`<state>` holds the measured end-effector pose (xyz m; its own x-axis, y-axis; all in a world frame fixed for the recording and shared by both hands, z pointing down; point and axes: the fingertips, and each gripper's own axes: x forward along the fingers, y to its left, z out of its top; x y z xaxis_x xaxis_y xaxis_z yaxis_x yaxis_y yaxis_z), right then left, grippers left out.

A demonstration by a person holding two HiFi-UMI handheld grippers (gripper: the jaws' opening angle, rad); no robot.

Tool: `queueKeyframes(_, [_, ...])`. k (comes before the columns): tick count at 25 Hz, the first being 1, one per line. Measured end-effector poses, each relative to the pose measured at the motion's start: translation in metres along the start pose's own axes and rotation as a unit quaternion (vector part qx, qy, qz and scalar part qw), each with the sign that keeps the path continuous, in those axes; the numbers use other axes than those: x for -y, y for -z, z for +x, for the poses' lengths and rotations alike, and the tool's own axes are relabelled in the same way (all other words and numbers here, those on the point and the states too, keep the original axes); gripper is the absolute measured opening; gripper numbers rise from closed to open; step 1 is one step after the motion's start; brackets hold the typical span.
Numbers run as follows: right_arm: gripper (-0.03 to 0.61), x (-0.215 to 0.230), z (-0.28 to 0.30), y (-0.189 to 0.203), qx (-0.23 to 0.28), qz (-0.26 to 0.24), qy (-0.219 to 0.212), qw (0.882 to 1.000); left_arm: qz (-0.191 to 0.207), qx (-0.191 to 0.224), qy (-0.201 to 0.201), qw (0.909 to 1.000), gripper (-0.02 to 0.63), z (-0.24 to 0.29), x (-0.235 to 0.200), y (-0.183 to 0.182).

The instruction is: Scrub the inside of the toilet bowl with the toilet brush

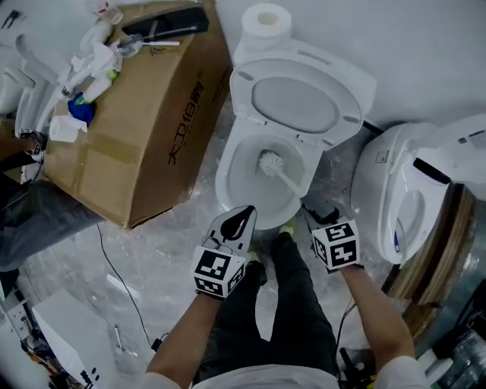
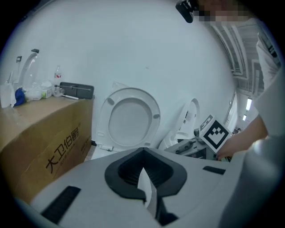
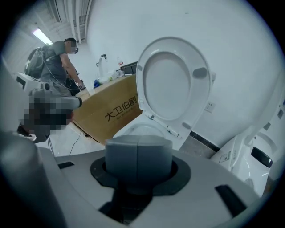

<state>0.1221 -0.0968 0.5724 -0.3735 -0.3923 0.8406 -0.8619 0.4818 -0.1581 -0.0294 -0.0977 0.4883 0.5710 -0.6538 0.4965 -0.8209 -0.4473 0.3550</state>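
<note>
The left forearm reaches forward. The left gripper (image 1: 240, 219) hovers over the toilet's (image 1: 225, 181) near rim, its fingers pressed together on nothing. The brush (image 1: 270, 162) has its head inside the toilet bowl, with the handle slanting back toward the near right rim. There the right gripper (image 1: 317, 215), on a likewise extended arm, has its fingers clamped on the handle's end.

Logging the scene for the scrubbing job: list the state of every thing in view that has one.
toilet brush: head down in the toilet bowl, handle slanting out over the rim.
lid and seat: raised, upright.
right gripper: fingers shut on the toilet brush handle.
left gripper: holds nothing; fingers' gap unclear.
cardboard box: clutter piled on top.
paper roll: standing on end.
</note>
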Motion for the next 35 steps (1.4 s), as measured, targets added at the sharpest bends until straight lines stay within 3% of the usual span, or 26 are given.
queueKeyframes(8, [0.156,-0.044,-0.123,-0.037,0.036,0.01,-0.014,0.999,0.006,-0.003,0.004,1.0,0.006,-0.063,0.054,-0.072])
queueKeyframes(16, [0.156,-0.063,-0.237,-0.088,0.122,-0.006,0.013,0.992,0.03,0.046,0.035,0.9979,0.006,-0.121,0.115,-0.152])
queueKeyframes(21, [0.156,-0.08,-0.291,-0.084,0.137,0.009,0.015,0.99,0.048,0.056,0.056,0.9957,0.006,-0.163,0.152,-0.174])
queueKeyframes(35, [0.156,-0.113,-0.386,-0.135,0.238,-0.015,0.033,0.971,0.07,0.125,0.068,0.9874,0.006,-0.209,0.184,-0.243])
